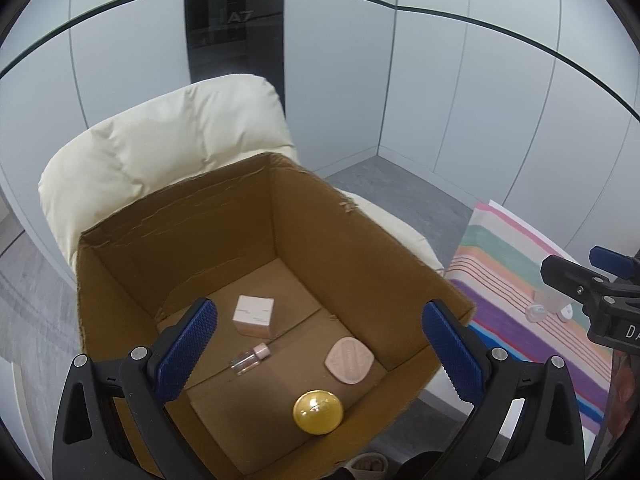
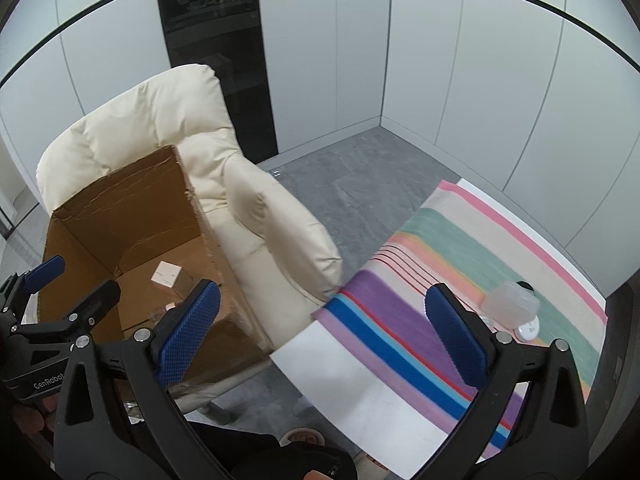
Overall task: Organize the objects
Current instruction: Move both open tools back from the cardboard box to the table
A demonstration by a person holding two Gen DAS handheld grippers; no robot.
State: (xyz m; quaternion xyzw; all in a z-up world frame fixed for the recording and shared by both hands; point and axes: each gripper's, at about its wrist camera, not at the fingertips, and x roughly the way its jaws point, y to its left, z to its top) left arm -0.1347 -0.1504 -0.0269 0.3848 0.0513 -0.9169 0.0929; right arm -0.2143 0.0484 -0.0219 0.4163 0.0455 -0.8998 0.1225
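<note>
An open cardboard box [image 1: 360,232] stands on a cream armchair. In it lie a small pink carton [image 1: 255,315], a small clear bottle with a pink cap [image 1: 250,358], a pink flat compact [image 1: 349,360] and a gold round case [image 1: 318,412]. My left gripper [image 1: 320,348] hangs open and empty above the box. My right gripper [image 2: 322,332] is open and empty, above the near edge of a striped cloth [image 2: 420,320]. On the cloth lie a frosted clear bottle [image 2: 510,304], a white round item [image 2: 528,329] and a dark item [image 2: 525,285] behind the bottle.
The cream armchair [image 2: 256,216] stands on grey floor [image 2: 344,176], left of a white table [image 2: 352,384] under the striped cloth. White wall panels and a dark glass panel [image 2: 220,52] close the back. The right gripper shows in the left wrist view [image 1: 592,280].
</note>
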